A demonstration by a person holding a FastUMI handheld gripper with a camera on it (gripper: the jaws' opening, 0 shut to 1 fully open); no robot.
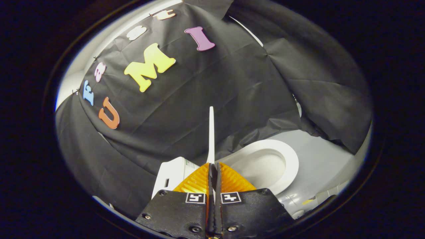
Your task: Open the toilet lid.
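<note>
Gripper (212,171) has both fingers pinched on the edge of the toilet lid (211,132), which stands edge-on straight ahead of them, raised near vertical with the open seat and bowl (265,164) to its right and the tank (172,174) to its left. Looks like the late lift phase: lid is up but not yet resting back. Next move likely needs a gentle push toward the tank, then spreading the fingers so it doesn't drop shut.

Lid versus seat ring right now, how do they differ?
The toilet lid stands raised, seen edge-on as a thin blade, pinched in the shut claw. The seat ring lies flat over the open bowl, a broad oval, untouched beside the fingers. Both are white.
</note>
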